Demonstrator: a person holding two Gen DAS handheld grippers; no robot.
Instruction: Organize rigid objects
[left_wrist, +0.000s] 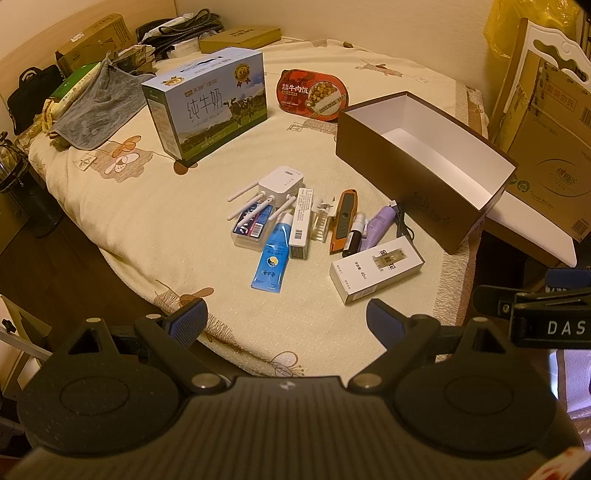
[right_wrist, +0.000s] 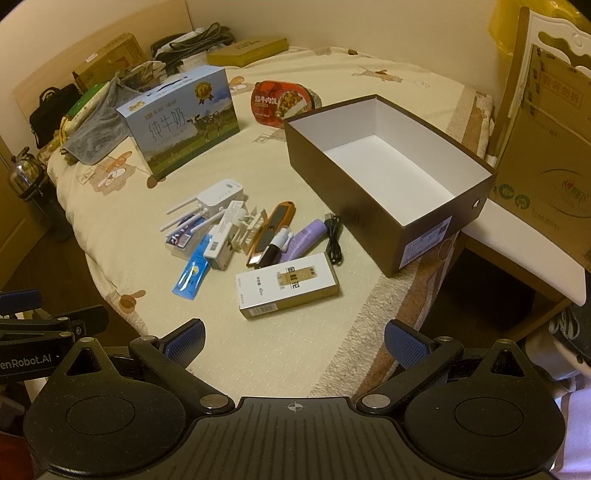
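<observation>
Both your left gripper (left_wrist: 286, 319) and right gripper (right_wrist: 293, 338) hang spread and empty. Take the carton (right_wrist: 288, 286) near the bed's (right_wrist: 258, 350) front edge first: light, stiff; pinch its long sides.

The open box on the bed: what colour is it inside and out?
The open box is dark brown outside and white inside, clearest in the right wrist view.

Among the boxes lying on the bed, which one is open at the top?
The brown box with the white inside; it is open and empty. The blue milk carton and the white-and-gold box are both closed.
</observation>
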